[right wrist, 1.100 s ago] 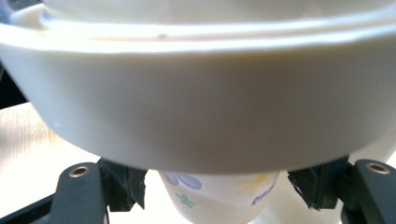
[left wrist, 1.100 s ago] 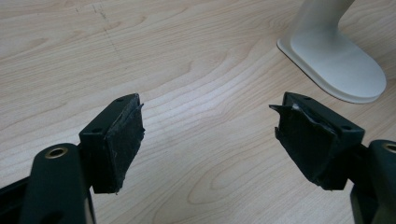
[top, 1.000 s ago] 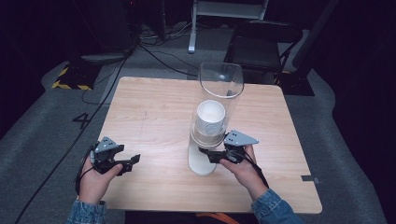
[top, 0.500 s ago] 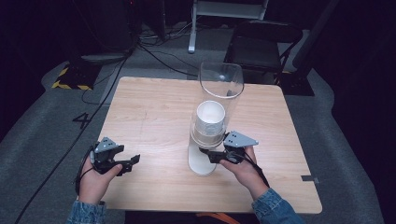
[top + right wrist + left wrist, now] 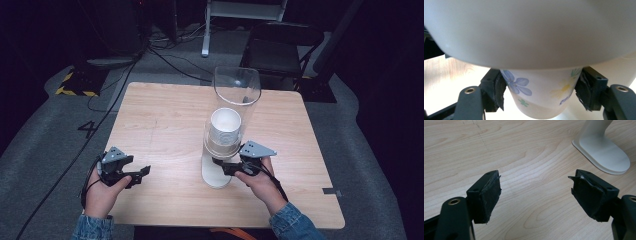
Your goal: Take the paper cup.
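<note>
- The wooden table (image 5: 165, 125) carries a cup dispenser just right of centre: a clear upright tube (image 5: 237, 95) on a white stand (image 5: 216, 173), long axis vertical, with a stack of paper cups (image 5: 225, 131) inside, open mouths up.
- My right gripper (image 5: 220, 165) sits at the dispenser's lower outlet, near edge of the table. Over the last second its jaws have just been closing, and in the right gripper view the pads now press both sides of the bottom flowered paper cup (image 5: 541, 93).
- I read that as the grasp being made; the pull downward out of the stack looks like the next step, not yet begun.
- That cup hangs under the dispenser's white collar (image 5: 529, 32), base pointing down toward the stand's foot, mouth hidden inside the collar; its long axis runs vertical, in line with the tube.
- My left gripper (image 5: 142, 172) rests near the left front of the table, well apart from the dispenser, jaws spread wide with only bare wood between them.
</note>
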